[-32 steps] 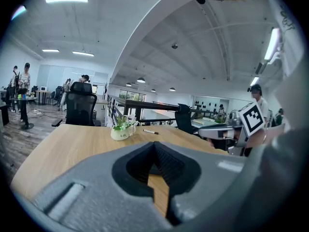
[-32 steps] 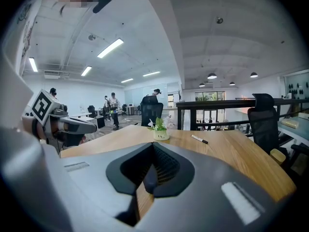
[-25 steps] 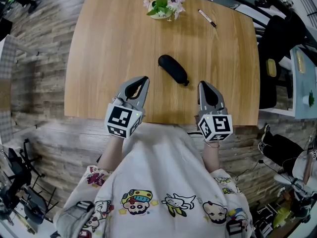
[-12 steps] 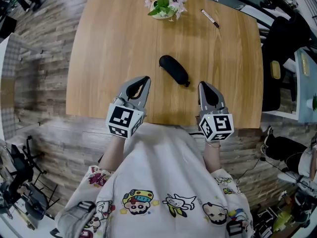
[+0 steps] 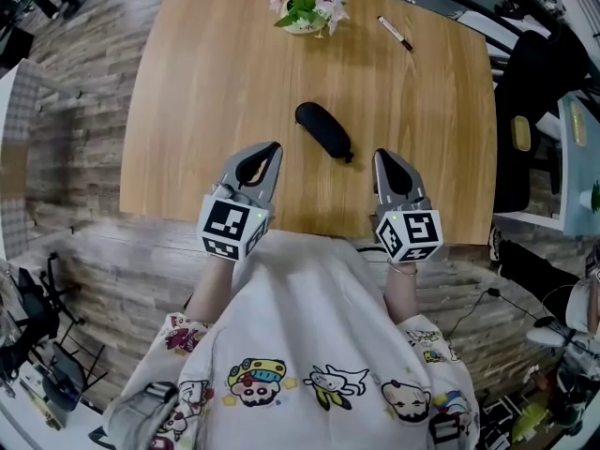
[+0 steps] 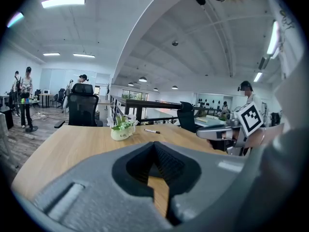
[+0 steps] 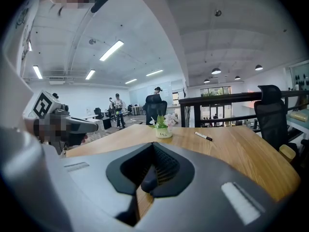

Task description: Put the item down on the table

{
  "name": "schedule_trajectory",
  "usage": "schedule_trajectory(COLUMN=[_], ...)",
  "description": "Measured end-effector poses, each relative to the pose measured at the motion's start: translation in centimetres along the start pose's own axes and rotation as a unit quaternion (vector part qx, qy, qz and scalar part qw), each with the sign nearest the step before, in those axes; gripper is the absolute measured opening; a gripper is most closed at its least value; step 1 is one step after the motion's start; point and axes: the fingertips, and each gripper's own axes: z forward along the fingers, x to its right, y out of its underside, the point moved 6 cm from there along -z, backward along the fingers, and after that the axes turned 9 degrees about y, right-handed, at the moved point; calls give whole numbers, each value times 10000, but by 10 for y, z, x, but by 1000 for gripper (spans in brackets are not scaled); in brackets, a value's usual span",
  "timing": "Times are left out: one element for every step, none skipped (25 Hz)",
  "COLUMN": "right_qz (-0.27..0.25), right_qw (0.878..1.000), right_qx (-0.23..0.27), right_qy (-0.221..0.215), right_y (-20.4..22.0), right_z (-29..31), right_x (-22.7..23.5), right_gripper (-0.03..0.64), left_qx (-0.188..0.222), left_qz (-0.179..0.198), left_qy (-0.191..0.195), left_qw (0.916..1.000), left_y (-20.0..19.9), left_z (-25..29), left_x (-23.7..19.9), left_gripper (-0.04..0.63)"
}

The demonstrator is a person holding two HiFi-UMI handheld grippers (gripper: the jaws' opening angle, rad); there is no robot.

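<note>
The left gripper [image 6: 154, 146] has its fingers together at the tips, with nothing between them. Only bare table [image 6: 72, 144] shows through the hollow behind the tips. The right gripper [image 7: 153, 148] is closed and empty too. A dark rounded shape sits low in its hollow, but what it is cannot be told.

Only the head view shows the case [image 5: 323, 131] plainly. It lies flat on the table, a little farther out than the two grippers and between them, touching neither; its near end is closer to the right one. Both grippers hang over the table's near edge, pointing far.

The plant [image 5: 305, 9] stands at the far edge, with the pen [image 5: 394, 33] to its right. The gripper views add the room beyond: office chairs and people standing far off. Each also shows the other gripper at its side.
</note>
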Motion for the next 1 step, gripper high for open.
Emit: schedule_trajectory(right_qz=[22], right_qw=[10000], right_qx=[6], right_qy=[-10], right_y=[1], right_z=[0], right_x=[1], right_gripper=[8], left_qx=[7], left_qz=[3], left_qy=[-12], left_qw=[10000], left_y=[0], left_z=[0], left_x=[1], left_gripper=[0])
